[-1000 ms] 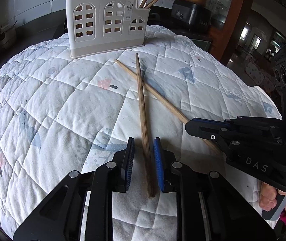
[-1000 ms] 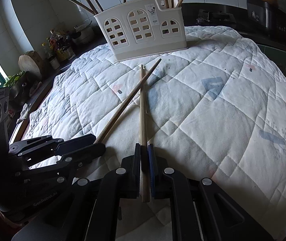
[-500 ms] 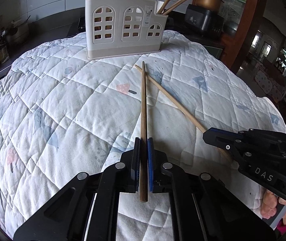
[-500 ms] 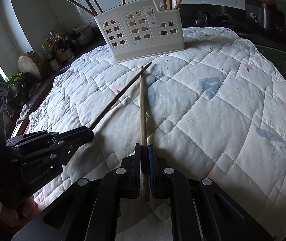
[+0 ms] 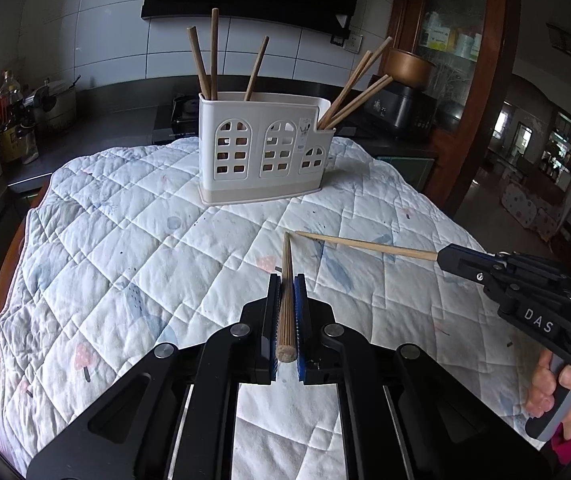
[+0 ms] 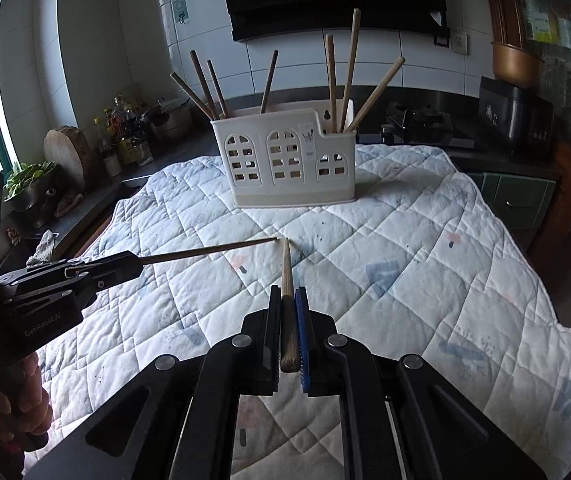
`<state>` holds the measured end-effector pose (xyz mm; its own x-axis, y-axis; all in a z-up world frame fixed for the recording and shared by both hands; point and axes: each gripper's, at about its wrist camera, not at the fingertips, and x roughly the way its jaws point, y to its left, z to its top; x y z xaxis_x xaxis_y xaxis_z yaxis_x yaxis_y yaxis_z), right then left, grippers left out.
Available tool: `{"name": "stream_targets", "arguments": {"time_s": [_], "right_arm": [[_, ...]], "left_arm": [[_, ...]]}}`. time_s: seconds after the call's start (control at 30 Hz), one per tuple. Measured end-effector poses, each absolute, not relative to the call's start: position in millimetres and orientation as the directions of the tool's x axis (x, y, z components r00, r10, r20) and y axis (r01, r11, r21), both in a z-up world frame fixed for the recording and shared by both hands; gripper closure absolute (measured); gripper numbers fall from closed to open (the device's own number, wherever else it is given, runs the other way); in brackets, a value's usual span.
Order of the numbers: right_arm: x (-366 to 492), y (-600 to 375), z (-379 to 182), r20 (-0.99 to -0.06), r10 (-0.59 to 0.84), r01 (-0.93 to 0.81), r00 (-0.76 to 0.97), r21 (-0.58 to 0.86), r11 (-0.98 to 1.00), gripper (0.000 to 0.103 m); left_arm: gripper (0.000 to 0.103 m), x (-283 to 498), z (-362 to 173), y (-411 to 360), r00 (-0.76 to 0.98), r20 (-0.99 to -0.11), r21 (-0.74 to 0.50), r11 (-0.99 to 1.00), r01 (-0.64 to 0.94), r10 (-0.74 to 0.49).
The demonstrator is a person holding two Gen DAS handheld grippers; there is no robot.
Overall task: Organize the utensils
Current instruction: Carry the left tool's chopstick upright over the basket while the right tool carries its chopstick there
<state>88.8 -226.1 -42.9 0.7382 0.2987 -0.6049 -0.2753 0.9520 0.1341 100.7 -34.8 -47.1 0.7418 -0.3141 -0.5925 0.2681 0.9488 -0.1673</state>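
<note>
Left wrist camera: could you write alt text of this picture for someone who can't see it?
The left claw is shut on a wooden chopstick above a quilted cloth, while the right claw at the right edge holds a second chopstick, their tips nearly meeting. Behind stands a white utensil holder with more chopsticks in it.

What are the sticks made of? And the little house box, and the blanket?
The chopstick looks like bare wood or bamboo: matte tan, with lengthwise grain. The utensil holder looks like molded plastic: smooth cream walls with neat arched window cutouts. The quilted cloth looks like soft padded fabric, maybe cotton: stitched diamond squares, wrinkles and faded prints.
</note>
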Motion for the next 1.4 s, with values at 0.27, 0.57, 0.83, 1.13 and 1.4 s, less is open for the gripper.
{"name": "stream_targets", "arguments": {"time_s": [0.27,0.57,0.83,1.13,1.4], "right_arm": [[116,-227,-1,-0.583,0.318,-0.325,0.747,0.097,0.941,0.096],[171,-237,78,-0.566,0.308,-0.340,0.765,0.051,0.939,0.096],[216,-232,139,-0.530,0.344,-0.366,0.775,0.067,0.928,0.096],[257,-220,177,-0.464,0.316,-0.338,0.828,0.039,0.940,0.096],[291,-227,173,-0.476,0.263,-0.283,0.839,0.031,0.959,0.096]], "left_arm": [[0.098,116,-24,-31,0.750,-0.574,-0.170,0.944,0.283,-0.328],[0.098,147,17,-20,0.761,-0.555,-0.186,0.942,0.280,-0.336],[0.098,171,49,-20,0.779,-0.538,-0.150,0.946,0.287,-0.322],[0.098,193,117,-24,0.843,-0.441,-0.091,0.949,0.301,-0.309],[0.098,225,160,-32,0.899,-0.357,-0.042,0.966,0.254,-0.252]]}}
